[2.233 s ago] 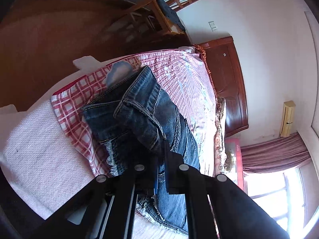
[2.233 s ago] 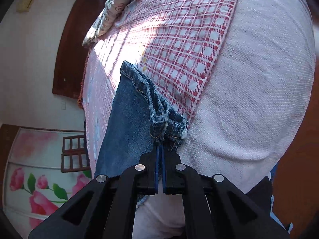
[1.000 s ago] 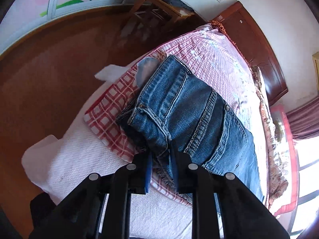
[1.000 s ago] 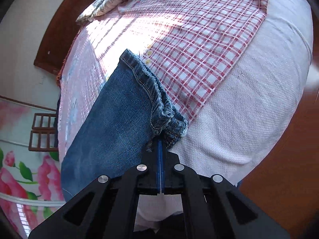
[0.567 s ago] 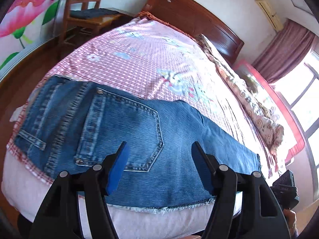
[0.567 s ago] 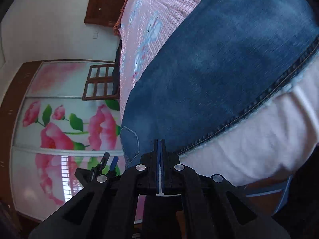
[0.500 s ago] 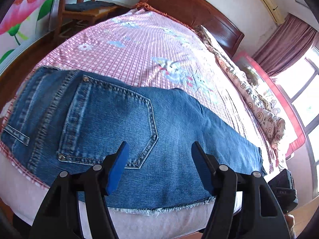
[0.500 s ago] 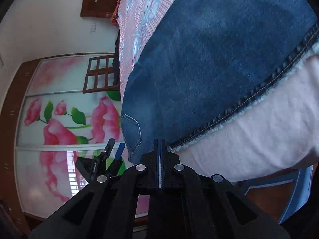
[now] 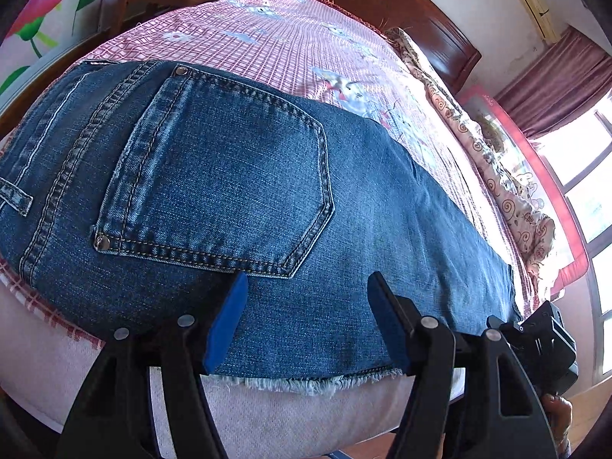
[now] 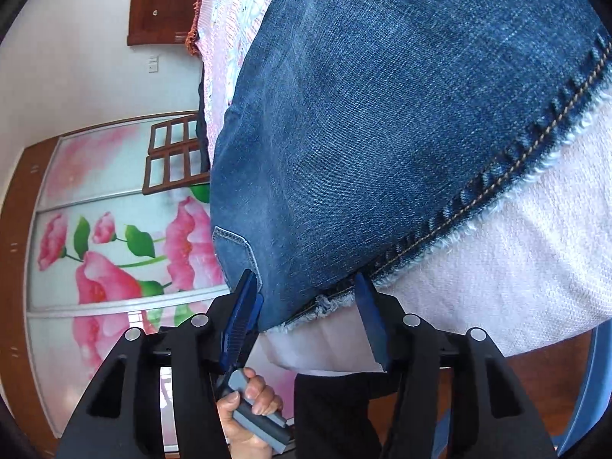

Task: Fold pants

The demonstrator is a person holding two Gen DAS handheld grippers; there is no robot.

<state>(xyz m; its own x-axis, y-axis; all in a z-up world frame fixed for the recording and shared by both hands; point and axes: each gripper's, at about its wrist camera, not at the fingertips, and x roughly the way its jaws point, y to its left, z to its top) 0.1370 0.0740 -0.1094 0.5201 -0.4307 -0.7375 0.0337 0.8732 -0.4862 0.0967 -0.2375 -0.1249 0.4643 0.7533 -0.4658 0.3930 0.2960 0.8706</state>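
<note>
Pants are laid flat on the bed, folded lengthwise so one back pocket faces up; denim is spread just ahead of both tools, with the frayed hem at the mattress edge directly below the left hand-held gripper.

Left hand-held gripper: jaws spread, nothing pinched. The blue pads are held above the cloth just short of the pocket's lower seam, apart from it as far as can be judged. The spread stance seems a release, the fabric being left to settle flat.

Right hand-held gripper: jaws opening at this moment. The frayed corner of the leg end sits between the pads but is not pressed by them; the corner is draped over the white mattress cover. It is judged that the corner has been set at the bed's edge so the leg lies straight before the next fold.

A hand gripping the other tool's grey handle is seen below the right jaws.

Next step, as judged: leg end to be regrasped and carried over toward the waistband. Risk: loose frayed edge snagging on a pad.
</note>
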